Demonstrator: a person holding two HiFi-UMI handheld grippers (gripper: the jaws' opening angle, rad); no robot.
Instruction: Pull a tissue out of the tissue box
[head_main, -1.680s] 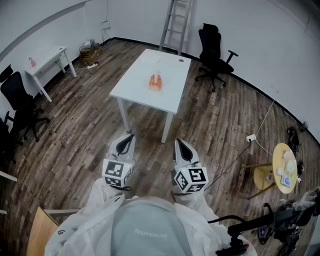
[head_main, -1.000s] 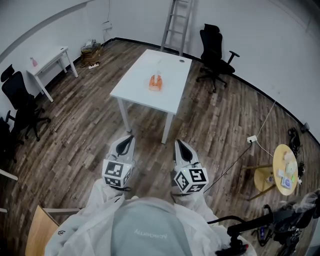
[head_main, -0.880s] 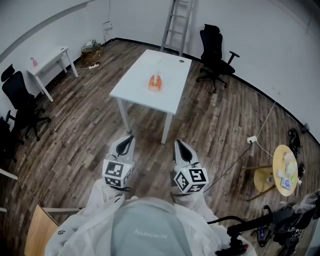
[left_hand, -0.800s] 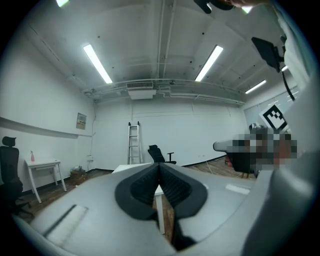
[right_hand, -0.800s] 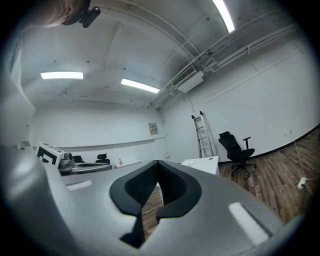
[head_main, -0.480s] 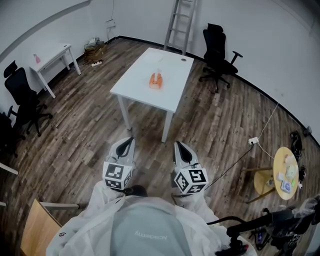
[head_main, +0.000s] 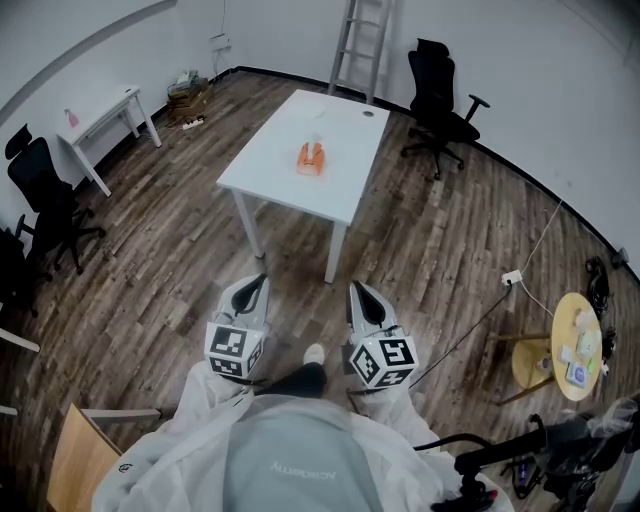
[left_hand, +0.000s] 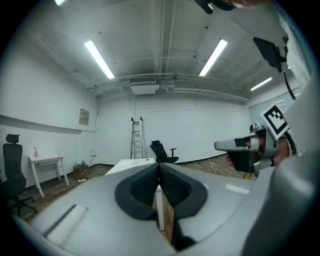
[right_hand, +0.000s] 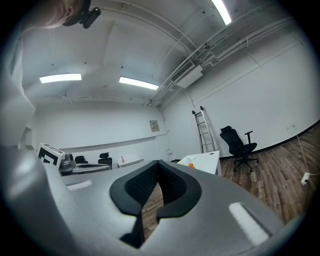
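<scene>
Grey left gripper (head_main: 257, 281) and right gripper (head_main: 357, 288): shut, holding nothing, well apart from orange tissue box (head_main: 311, 158) on white table (head_main: 270, 170).

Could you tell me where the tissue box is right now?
In the head view the tissue box sits near the middle of the white table, upper centre, with the ladder beyond and the office chair to the right.

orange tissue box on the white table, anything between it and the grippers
Nothing visible blocks the way. Only bare wooden floor lies between the left gripper, the right gripper and the white table; the orange tissue box sits in the open on its top.
</scene>
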